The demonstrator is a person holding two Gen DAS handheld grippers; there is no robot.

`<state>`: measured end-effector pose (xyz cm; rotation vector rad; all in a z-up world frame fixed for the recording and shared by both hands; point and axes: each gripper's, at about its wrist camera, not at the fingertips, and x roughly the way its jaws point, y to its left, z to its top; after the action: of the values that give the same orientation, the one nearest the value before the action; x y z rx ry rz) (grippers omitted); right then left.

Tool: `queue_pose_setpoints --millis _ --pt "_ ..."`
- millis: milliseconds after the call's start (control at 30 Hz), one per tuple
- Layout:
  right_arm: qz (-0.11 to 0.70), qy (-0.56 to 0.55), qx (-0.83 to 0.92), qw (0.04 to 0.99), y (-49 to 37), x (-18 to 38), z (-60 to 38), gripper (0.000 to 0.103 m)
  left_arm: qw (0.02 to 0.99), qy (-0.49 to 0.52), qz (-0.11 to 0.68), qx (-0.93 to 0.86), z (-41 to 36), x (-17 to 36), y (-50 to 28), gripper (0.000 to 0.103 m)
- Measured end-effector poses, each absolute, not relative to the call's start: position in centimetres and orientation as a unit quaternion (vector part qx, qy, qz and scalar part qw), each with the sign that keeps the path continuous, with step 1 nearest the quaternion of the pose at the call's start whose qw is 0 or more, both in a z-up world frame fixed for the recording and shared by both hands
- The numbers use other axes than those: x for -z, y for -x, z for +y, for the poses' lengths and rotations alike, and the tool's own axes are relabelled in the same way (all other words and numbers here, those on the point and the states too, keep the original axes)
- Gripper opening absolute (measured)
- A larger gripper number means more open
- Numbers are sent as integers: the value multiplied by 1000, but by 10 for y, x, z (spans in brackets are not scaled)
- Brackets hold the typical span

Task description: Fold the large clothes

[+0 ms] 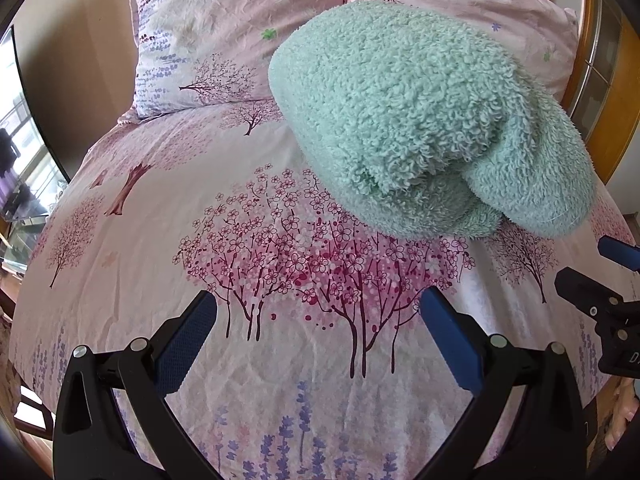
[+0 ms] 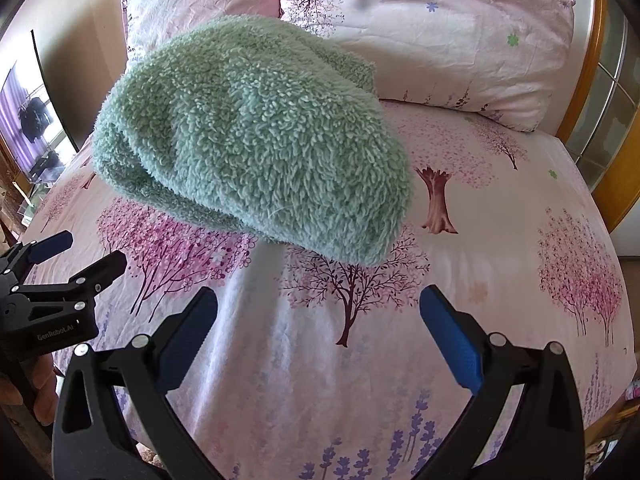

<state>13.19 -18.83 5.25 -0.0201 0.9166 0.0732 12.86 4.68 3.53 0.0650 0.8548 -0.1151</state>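
A mint-green fleece garment [image 1: 420,116] lies folded into a thick bundle on the pink floral bedsheet [image 1: 160,240]. In the right wrist view the same garment [image 2: 256,136] sits in the middle of the bed. My left gripper [image 1: 318,322] is open, hovering over the sheet short of the bundle with nothing between its blue pads. My right gripper [image 2: 318,320] is also open and empty, just in front of the bundle's near edge. Each gripper shows at the edge of the other's view: the right gripper [image 1: 596,256] and the left gripper [image 2: 80,250].
Two pink patterned pillows [image 2: 440,32] [image 2: 192,4] lean at the head of the bed behind the garment. A wooden headboard frame [image 2: 616,152] curves along the right. A dark screen [image 1: 40,100] and a window area lie to the left. A hand [image 2: 40,392] holds the left gripper.
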Motion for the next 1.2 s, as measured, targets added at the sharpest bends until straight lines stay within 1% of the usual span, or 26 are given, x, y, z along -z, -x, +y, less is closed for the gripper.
queue_pose_setpoints --millis 1200 --pt "445 13 -37 894 -137 -50 -191 101 908 -24 414 52 49 -35 -132 102"
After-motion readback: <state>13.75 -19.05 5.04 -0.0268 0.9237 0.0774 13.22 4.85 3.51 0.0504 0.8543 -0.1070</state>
